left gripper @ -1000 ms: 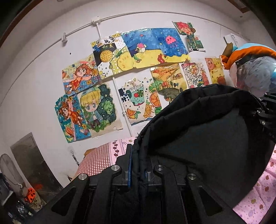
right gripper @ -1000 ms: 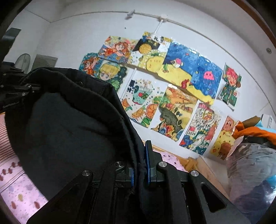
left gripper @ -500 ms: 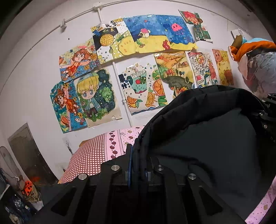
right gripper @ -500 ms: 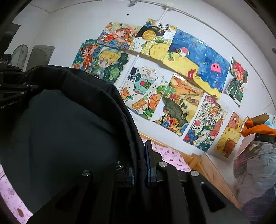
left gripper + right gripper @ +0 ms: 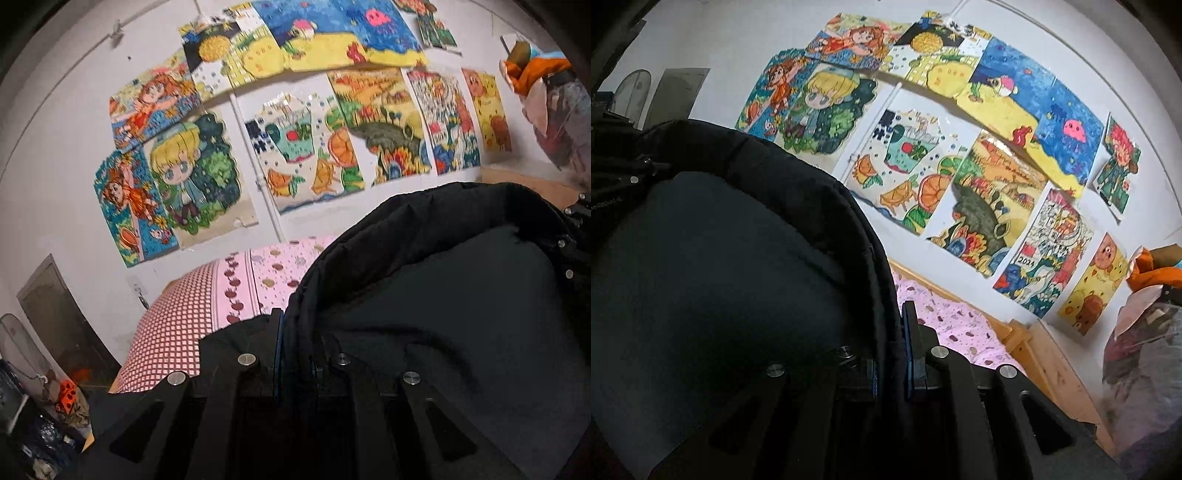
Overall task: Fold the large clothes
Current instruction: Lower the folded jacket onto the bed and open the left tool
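A large black padded garment (image 5: 443,295) hangs stretched between my two grippers above a pink patterned bed (image 5: 258,273). My left gripper (image 5: 295,332) is shut on one end of its thick hem, with the cloth pinched between the blue pads. In the right wrist view the same black garment (image 5: 720,277) fills the left half, and my right gripper (image 5: 890,332) is shut on the other end of the hem. The right gripper's body shows at the right edge of the left wrist view, and the left gripper's at the left edge of the right wrist view.
A white wall with many colourful drawings (image 5: 295,129) stands just behind the bed. A wooden bed frame (image 5: 1045,354) runs along the wall. A bag stuffed with clothes (image 5: 1141,350) sits at the right. Clutter and a dark panel (image 5: 59,325) lie at the far left.
Both grippers have sunk and moved toward the wall with the garment still held. The drawings look larger and higher, and more of the bed shows.
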Demonstrator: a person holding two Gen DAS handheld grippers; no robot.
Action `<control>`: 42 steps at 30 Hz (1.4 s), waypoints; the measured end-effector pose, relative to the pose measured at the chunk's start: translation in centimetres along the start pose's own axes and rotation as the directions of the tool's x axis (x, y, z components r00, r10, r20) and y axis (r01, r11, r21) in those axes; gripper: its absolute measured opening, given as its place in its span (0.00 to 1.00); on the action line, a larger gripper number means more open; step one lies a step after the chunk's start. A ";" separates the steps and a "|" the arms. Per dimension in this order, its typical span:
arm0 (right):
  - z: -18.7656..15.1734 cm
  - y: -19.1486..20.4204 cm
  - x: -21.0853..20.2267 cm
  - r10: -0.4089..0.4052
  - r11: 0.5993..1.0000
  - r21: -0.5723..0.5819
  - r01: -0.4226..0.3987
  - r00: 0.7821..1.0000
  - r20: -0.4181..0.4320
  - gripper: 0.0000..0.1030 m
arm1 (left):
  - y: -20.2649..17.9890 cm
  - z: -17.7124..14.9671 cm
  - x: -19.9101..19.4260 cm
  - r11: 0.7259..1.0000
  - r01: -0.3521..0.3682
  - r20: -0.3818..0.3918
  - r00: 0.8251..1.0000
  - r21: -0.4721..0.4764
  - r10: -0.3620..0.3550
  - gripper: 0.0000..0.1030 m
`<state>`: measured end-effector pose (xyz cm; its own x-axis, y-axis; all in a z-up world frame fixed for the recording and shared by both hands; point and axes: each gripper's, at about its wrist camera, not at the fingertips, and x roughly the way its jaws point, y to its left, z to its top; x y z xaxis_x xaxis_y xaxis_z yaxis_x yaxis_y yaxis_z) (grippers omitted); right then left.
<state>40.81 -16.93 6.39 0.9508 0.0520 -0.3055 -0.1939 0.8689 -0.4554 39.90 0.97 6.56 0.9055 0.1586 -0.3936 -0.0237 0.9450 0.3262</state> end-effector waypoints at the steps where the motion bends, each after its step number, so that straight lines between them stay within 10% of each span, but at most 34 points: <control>1: -0.1 0.2 0.4 0.001 1.000 -0.002 -0.001 1.000 -0.008 0.09 | -0.1 -0.1 0.5 1.000 0.003 -0.011 1.000 0.001 -0.003 0.10; 24: -2.0 2.1 5.4 0.081 0.997 0.006 -0.081 0.992 -0.093 0.10 | -0.2 -1.7 5.1 0.999 0.043 -0.129 0.991 -0.034 -0.047 0.19; 30: -2.2 1.5 5.5 0.110 0.994 0.035 -0.108 0.989 -0.097 0.14 | 1.1 -1.9 4.1 0.992 0.066 -0.094 0.993 -0.104 -0.076 0.42; 32: -2.2 1.1 5.1 0.115 0.992 0.055 -0.111 0.990 -0.085 0.25 | 1.3 -2.0 3.0 0.991 0.063 -0.044 0.997 -0.116 -0.068 0.80; 34: -2.5 0.5 4.3 0.114 0.990 0.085 -0.109 0.992 -0.060 0.42 | 1.5 -2.1 1.3 0.990 0.051 0.039 0.998 -0.129 -0.046 0.92; 42: -4.0 -1.1 0.3 0.151 0.974 0.171 -0.150 0.989 0.011 0.69 | 2.7 -2.7 -1.4 0.971 0.121 0.065 0.992 -0.206 -0.109 0.93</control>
<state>40.37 -19.87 3.42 0.9134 0.1879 -0.3612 -0.2903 0.9226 -0.2542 37.44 4.03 5.66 0.9284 0.0354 -0.3698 -0.0012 0.9957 0.0923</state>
